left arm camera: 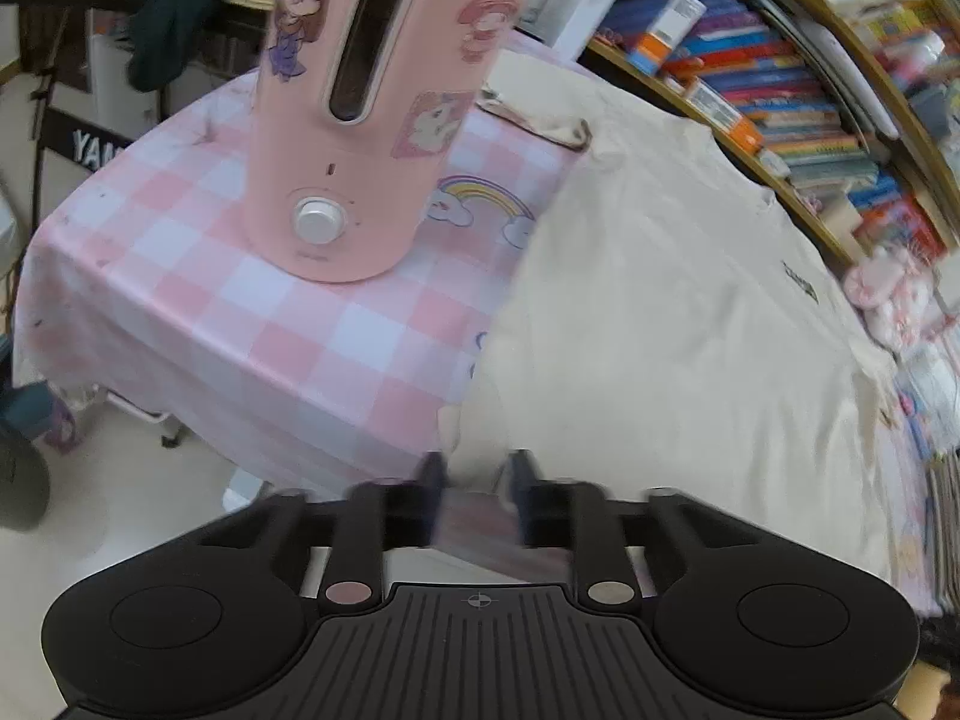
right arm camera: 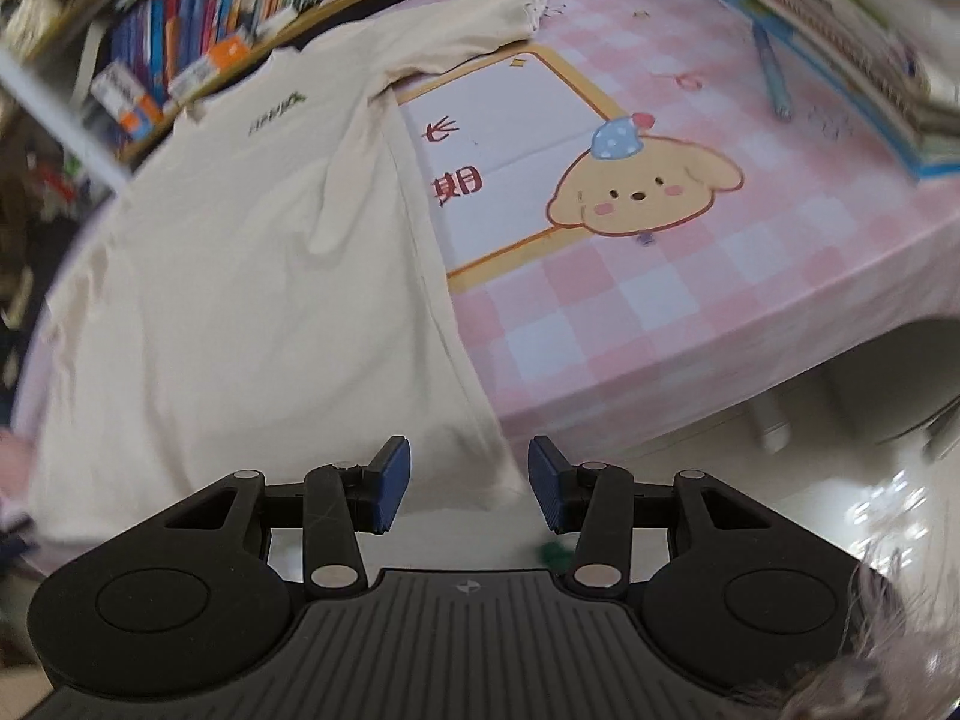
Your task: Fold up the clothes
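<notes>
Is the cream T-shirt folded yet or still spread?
Spread. The cream T-shirt lies flat on the pink checked tablecloth, chest print showing, one sleeve stretched out; no fold visible.

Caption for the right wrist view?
Right gripper open over the hem corner of a cream T-shirt spread on a pink checked tablecloth.

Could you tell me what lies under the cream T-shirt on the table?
The cream T-shirt lies flat on a pink checked tablecloth, overlapping the edge of its puppy picture panel. Whatever else sits beneath the shirt is covered.
</notes>
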### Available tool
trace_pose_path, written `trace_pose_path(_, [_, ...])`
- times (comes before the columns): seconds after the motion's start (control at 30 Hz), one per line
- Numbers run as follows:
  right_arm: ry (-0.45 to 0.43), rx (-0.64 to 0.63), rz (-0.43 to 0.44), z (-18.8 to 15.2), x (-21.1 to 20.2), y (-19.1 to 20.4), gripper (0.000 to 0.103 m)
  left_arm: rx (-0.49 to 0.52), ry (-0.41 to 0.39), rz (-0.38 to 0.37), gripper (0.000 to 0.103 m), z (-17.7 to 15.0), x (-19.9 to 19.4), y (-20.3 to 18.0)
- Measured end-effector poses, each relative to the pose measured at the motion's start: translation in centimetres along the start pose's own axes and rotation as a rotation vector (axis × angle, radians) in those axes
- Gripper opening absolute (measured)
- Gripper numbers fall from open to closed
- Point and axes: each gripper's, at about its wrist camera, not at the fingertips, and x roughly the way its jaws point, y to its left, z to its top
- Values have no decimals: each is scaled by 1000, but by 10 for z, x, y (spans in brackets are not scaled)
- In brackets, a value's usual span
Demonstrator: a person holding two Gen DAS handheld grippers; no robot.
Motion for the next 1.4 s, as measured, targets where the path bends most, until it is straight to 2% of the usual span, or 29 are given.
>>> trace_pose_path(0.07, [22, 30, 32, 3, 8, -2, 42, 21, -9, -37, 11, 6, -10, -11])
trace_pose_path(0.1, [36, 35, 49, 4, 12, -1, 37, 30, -17, -72, 11, 10, -16, -18])
trace_pose_path(0.17, [71, -1, 68, 7, 13, 7, 12, 32, -28, -153, 11, 21, -18, -34])
trace_pose_path(0.3, [54, -76, 101, 16, 2, 22, 7, 55, -31, -280, 12, 46, 3, -72])
trace_pose_path(0.37, [9, -58, 112, 25, -4, 24, 7, 64, -42, -302, 12, 59, 21, -91])
trace_pose_path(0.47, [-70, -32, 127, 46, -9, 27, 7, 17, -62, -273, 11, 84, 51, -108])
trace_pose_path(0.6, [-122, -33, 3, 89, 9, 29, 7, -10, -26, -180, 13, 116, 87, -115])
trace_pose_path(0.7, [-93, -65, -108, 108, 40, 24, 7, -25, -6, -192, 23, 123, 94, -110])
trace_pose_path(0.77, [-80, -79, -128, 114, 50, 21, 8, -24, -27, -216, 37, 121, 87, -105])
trace_pose_path(0.8, [-76, -85, -129, 116, 54, 20, 8, -18, -36, -232, 38, 120, 83, -102])
trace_pose_path(0.93, [-67, -92, -112, 116, 57, 12, 10, 17, -4, -224, 38, 113, 85, -100])
trace_pose_path(1.13, [-57, -118, -106, 116, 57, 15, 12, 44, 30, -123, 38, 115, 111, -111])
trace_pose_path(1.33, [-53, -147, -109, 115, 57, 16, 15, 184, 8, 7, 36, 114, 131, -142])
trace_pose_path(1.4, [-56, -174, -115, 113, 56, 18, 15, 220, -2, 35, 19, 112, 135, -150])
